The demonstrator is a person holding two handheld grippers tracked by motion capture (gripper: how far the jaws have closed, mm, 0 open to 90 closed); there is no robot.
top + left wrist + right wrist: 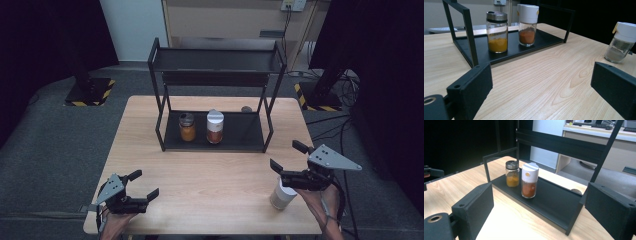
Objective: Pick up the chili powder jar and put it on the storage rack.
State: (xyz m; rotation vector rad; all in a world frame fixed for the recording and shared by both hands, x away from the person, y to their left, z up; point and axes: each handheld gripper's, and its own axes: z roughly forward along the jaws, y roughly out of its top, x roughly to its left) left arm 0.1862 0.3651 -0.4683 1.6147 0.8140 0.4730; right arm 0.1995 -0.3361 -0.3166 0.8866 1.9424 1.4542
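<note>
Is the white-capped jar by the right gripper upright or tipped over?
Upright. The jar stands on its base on the table, white cap on top, beside the right gripper.

Right gripper [289,161] covering the near top of the white-capped grey spice jar [281,195], small dark object [246,108] at the far rack foot staying unidentifiable, rack [564,145] top running past the edge

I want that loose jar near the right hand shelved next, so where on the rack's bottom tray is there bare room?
The bottom tray is bare to the right of the white-capped red jar, up to the right posts. Its left half is crowded: the yellow-spice jar stands close beside the red one. The loose jar stands under the right gripper.
</note>
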